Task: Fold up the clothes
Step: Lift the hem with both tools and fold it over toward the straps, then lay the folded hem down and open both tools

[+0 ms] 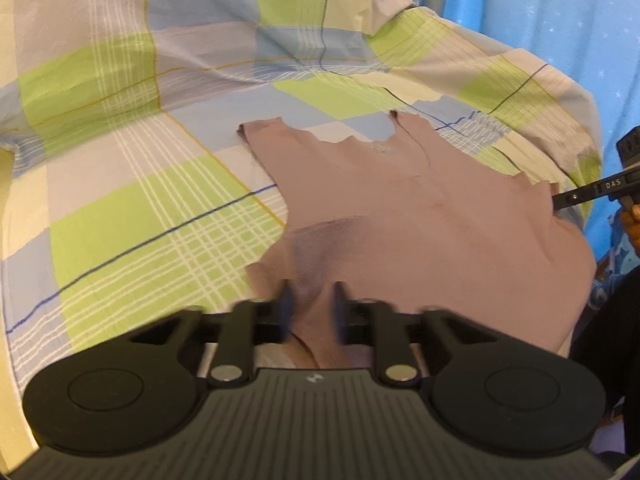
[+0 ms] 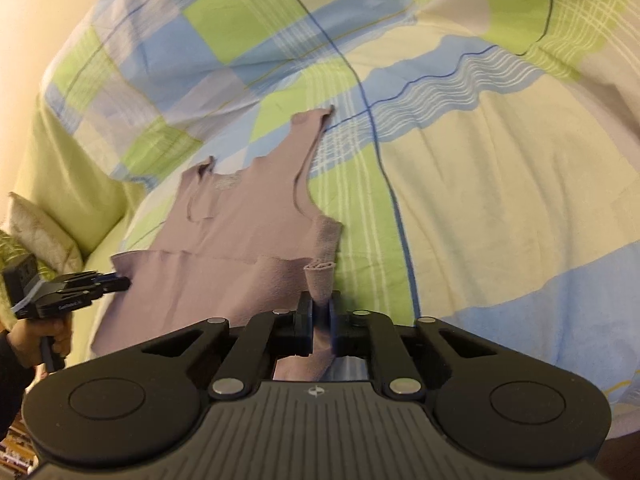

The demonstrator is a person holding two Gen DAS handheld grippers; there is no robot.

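So the tank top (image 2: 240, 240) lies spread on the bed (image 2: 480, 200), its hem barely turned up. The left gripper (image 1: 312, 300) and the right gripper (image 2: 320, 312) each have their jaws pinched on a hem corner (every real fold remains).

A checked bedsheet (image 1: 120, 208) in green, pale blue and cream covers the whole bed, rumpled into ridges toward its far edge. Past the bed's right edge hangs a blue curtain (image 1: 540, 20) dotted with small stars. A pillow (image 2: 36, 228) lies at the bed's left edge.
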